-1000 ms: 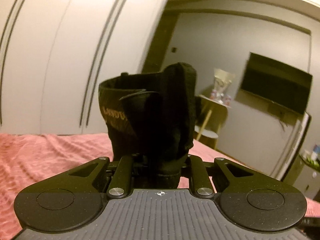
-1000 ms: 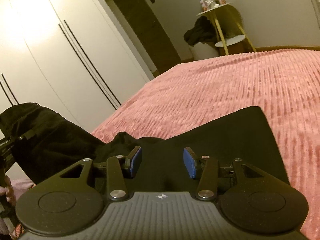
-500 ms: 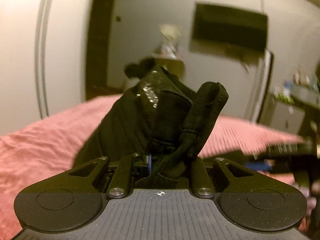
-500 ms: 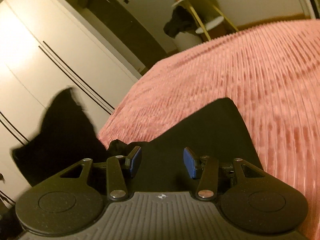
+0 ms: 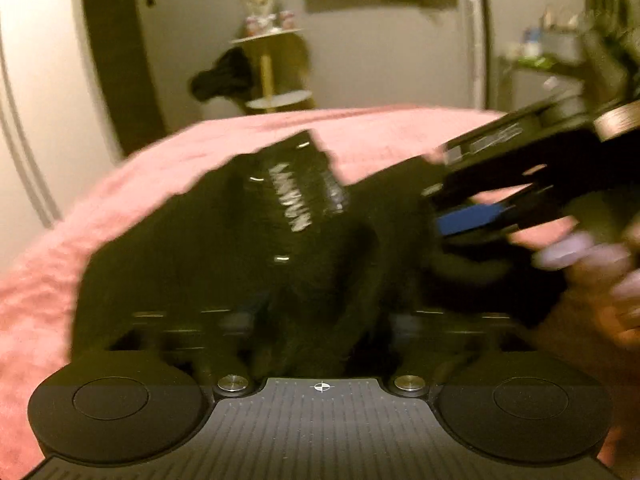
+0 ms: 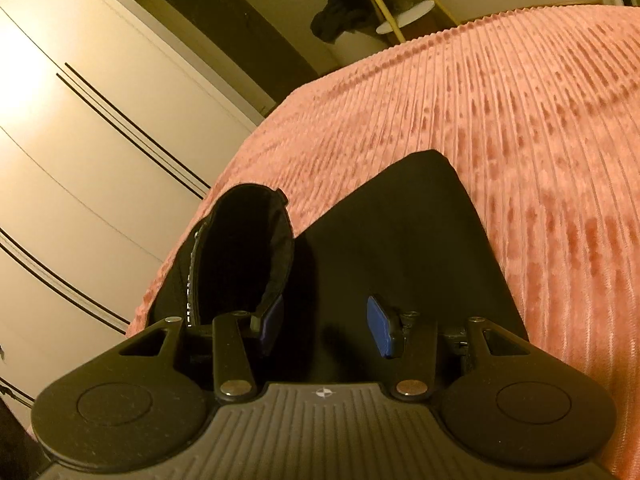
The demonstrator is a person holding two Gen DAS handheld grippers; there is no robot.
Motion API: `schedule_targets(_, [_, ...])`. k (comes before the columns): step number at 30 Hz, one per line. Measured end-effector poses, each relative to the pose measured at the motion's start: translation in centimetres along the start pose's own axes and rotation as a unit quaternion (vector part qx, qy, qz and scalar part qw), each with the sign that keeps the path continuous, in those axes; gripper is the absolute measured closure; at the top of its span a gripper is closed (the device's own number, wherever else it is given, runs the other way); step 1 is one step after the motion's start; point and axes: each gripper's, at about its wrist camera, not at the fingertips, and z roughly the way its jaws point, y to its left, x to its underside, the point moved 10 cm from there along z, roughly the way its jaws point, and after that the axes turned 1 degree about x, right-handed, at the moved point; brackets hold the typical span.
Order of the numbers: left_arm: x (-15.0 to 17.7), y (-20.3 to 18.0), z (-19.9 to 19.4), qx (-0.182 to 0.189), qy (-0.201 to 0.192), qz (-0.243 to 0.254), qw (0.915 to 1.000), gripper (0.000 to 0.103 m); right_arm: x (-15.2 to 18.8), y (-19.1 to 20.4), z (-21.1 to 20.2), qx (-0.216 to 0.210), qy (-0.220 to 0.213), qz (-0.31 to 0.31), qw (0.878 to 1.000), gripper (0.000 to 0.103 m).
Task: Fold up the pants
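We see the black pants point(image 6: 400, 248) lying on the pink ribbed bedspread point(image 6: 520, 120), with the flat folded part spread under the right gripper point(image 6: 324, 326) and the waistband end, which carries pale lettering, raised in a soft heap on the left side. In the left wrist view the picture is blurred, and the left gripper point(image 5: 320, 320) is low over this heap; its jaws have just been opening and now stand wide, with a fold of the pants between them, but we cannot tell if the pads touch the cloth. The right gripper has its jaws about half open, the blue pads apart with nothing pressed between them; the curled edge of the waistband stands just beside its left finger point(image 6: 272, 320). In the left view, the right gripper also appears at the right edge, with a hand point(image 5: 592, 280) around its handle. Behind the bed are white wardrobe doors point(image 6: 80, 140) and a small round side table point(image 6: 404, 16).
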Motion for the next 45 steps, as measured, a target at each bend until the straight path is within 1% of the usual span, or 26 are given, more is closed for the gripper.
schedule_targets(1, [0.0,-0.6,-0.3,0.023,-0.004,-0.022,0.9995,0.002,0.1,0.0,0.1,0.002,0.003,-0.001,1.000,0.057])
schedule_targets(3, [0.0,-1.3,-0.9,0.062,-0.003,-0.053,0.9967,0.002,0.4,-0.1,0.2,0.005,0.009,-0.004,1.000,0.057])
schedule_targets(4, [0.0,-1.3,-1.1,0.064,0.001,-0.059,0.9962,0.002,0.5,-0.1,0.3,0.008,0.012,-0.006,1.000,0.057])
schedule_targets(6, [-0.1,0.1,-2.2,0.051,-0.004,-0.073,0.9960,0.002,0.7,-0.3,0.5,0.011,0.018,-0.007,1.000,0.056])
schedule_targets(8, [-0.3,2.3,-3.4,0.033,-0.012,-0.112,0.9930,0.002,0.8,-0.4,0.7,0.009,0.023,-0.004,1.000,0.055])
schedule_targets(9, [-0.2,3.5,-4.1,0.026,-0.018,-0.136,0.9902,0.002,0.8,-0.4,0.7,0.002,0.025,0.000,1.000,0.050])
schedule_targets(11, [0.1,7.2,-5.5,-0.005,-0.027,-0.200,0.9794,0.002,0.8,-0.1,0.7,-0.017,0.027,0.014,0.999,0.041])
schedule_targets(14, [1.2,12.1,-6.5,-0.061,-0.031,-0.264,0.9620,0.002,0.4,0.1,0.4,-0.056,0.027,0.047,0.997,0.028])
schedule_targets(15, [1.9,13.8,-6.7,-0.084,-0.031,-0.284,0.9546,0.002,0.3,0.1,0.3,-0.073,0.027,0.062,0.995,0.024])
schedule_targets(17, [3.3,16.4,-7.0,-0.115,-0.026,-0.322,0.9395,0.002,0.5,0.5,0.5,-0.097,0.037,0.075,0.992,0.020])
schedule_targets(19, [4.5,17.9,-6.6,-0.125,-0.018,-0.355,0.9263,0.002,1.5,1.1,1.3,-0.108,0.067,0.069,0.989,0.019])
schedule_targets(21, [5.4,18.9,-5.3,-0.117,0.002,-0.385,0.9154,0.002,2.9,2.2,2.7,-0.115,0.100,0.047,0.987,0.017])
schedule_targets(22, [5.7,19.1,-5.0,-0.113,0.011,-0.396,0.9112,0.002,3.2,2.8,3.0,-0.108,0.099,0.027,0.989,0.016])
schedule_targets(23, [6.1,19.5,-4.6,-0.113,0.020,-0.406,0.9068,0.002,3.4,3.4,3.3,-0.104,0.099,0.011,0.990,0.011])
schedule_targets(25, [6.6,19.8,-4.2,-0.110,0.026,-0.417,0.9017,0.002,3.5,4.2,3.6,-0.103,0.097,-0.001,0.990,0.010])
schedule_targets(26, [6.7,20.0,-3.9,-0.108,0.025,-0.422,0.8997,0.002,3.7,4.5,3.8,-0.102,0.095,-0.003,0.990,0.012])
schedule_targets(28, [6.7,20.0,-3.8,-0.109,0.021,-0.426,0.8981,0.002,4.0,4.9,4.0,-0.090,0.092,-0.014,0.992,0.047])
schedule_targets(29, [6.8,20.0,-3.8,-0.111,0.020,-0.425,0.8980,0.002,4.2,5.1,4.1,-0.086,0.094,-0.022,0.992,0.061])
schedule_targets(32, [7.0,19.8,-3.8,-0.111,0.023,-0.427,0.8971,0.002,4.4,5.6,4.1,-0.074,0.093,-0.036,0.992,0.060])
schedule_targets(34, [7.0,19.8,-4.0,-0.109,0.020,-0.428,0.8970,0.002,4.3,5.7,4.6,-0.076,0.102,-0.016,0.992,0.052])
schedule_targets(36, [7.0,19.8,-3.8,-0.107,0.021,-0.428,0.8969,0.002,4.4,6.2,5.2,-0.090,0.117,0.000,0.989,0.035])
schedule_targets(38, [7.1,19.8,-3.9,-0.105,0.021,-0.431,0.8959,0.002,4.4,6.7,5.6,-0.089,0.126,0.006,0.988,0.033])
schedule_targets(40, [7.1,19.9,-3.9,-0.106,0.019,-0.433,0.8951,0.002,4.4,7.1,5.5,-0.064,0.121,-0.006,0.991,0.046])
schedule_targets(41, [7.1,20.0,-4.0,-0.108,0.018,-0.433,0.8946,0.002,4.5,7.3,5.2,-0.037,0.114,-0.032,0.992,0.058])
schedule_targets(42, [7.1,20.0,-4.0,-0.111,0.018,-0.433,0.8942,0.002,4.8,7.7,4.8,-0.023,0.104,-0.058,0.993,0.065])
schedule_targets(45, [7.1,20.0,-4.2,-0.115,0.014,-0.435,0.8930,0.002,4.6,9.5,3.5,0.004,0.075,-0.110,0.991,0.075])
